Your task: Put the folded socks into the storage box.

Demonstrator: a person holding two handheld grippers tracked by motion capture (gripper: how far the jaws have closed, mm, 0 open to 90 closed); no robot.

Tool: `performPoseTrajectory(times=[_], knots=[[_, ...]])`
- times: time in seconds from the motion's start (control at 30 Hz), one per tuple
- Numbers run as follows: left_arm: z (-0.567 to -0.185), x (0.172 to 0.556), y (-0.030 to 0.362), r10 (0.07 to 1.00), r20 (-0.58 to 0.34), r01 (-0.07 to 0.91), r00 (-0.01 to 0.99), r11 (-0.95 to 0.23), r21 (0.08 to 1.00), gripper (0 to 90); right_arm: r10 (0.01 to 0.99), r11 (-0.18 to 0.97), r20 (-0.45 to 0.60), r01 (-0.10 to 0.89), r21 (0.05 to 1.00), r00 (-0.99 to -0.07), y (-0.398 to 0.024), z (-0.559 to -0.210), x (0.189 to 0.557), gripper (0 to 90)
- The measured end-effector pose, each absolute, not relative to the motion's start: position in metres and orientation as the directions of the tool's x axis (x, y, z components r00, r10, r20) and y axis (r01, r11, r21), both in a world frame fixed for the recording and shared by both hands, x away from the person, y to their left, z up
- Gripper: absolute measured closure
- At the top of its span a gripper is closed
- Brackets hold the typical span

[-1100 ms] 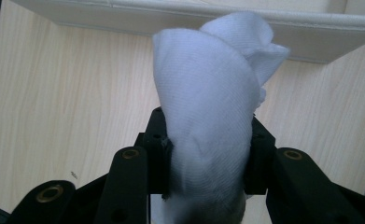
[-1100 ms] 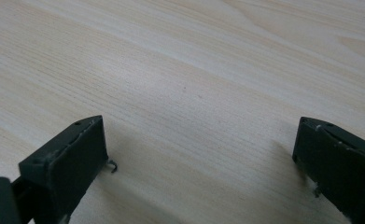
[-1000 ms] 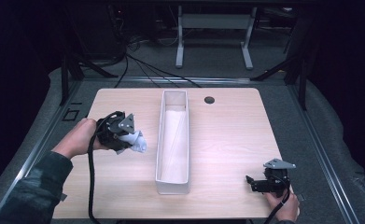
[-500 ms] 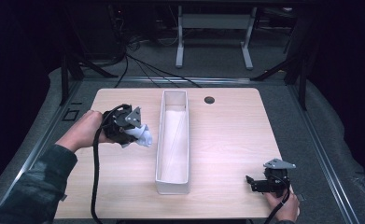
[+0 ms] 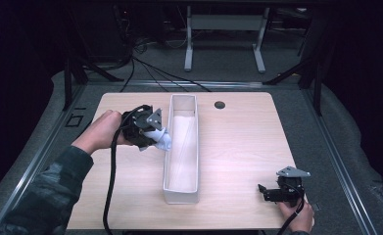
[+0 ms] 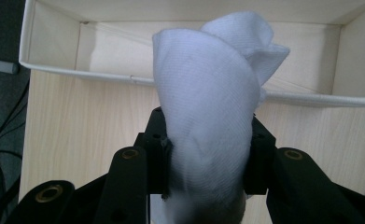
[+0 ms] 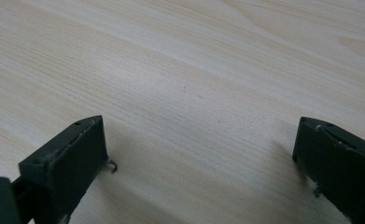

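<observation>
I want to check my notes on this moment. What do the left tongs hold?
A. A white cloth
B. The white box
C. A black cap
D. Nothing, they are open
A: in the left gripper view, the jaws of the left tongs press from both sides on a rolled white cloth, in front of the long white box.

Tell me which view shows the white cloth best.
The left gripper view: the white cloth looms large and close, pinched between that gripper's jaws, with its folds plain. The high view shows it small at the left gripper, beside the long white box.
</observation>
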State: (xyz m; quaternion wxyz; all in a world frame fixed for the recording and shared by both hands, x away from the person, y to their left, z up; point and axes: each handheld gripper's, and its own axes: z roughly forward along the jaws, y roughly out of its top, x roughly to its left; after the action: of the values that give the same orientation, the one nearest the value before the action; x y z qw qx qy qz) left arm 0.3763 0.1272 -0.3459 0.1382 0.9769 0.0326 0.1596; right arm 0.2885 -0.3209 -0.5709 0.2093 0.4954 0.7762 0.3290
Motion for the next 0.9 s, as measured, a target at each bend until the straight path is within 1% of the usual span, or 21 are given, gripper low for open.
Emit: performPoseTrajectory(times=[0.4, 0.9], knots=[[-0.345, 0.38, 0.106, 0.084, 0.298, -0.002, 0.951, -0.961, 0.277, 62.3, 0.907, 0.293, 0.001, 0.631, 0.718, -0.422, -0.321, -0.571, 0.289, 2.3], [-0.354, 0.386, 0.076, 0.053, 0.283, -0.029, 0.958, -0.961, 0.276, 62.2, 0.907, 0.293, 0.001, 0.631, 0.718, -0.422, -0.321, -0.571, 0.289, 2.4]])
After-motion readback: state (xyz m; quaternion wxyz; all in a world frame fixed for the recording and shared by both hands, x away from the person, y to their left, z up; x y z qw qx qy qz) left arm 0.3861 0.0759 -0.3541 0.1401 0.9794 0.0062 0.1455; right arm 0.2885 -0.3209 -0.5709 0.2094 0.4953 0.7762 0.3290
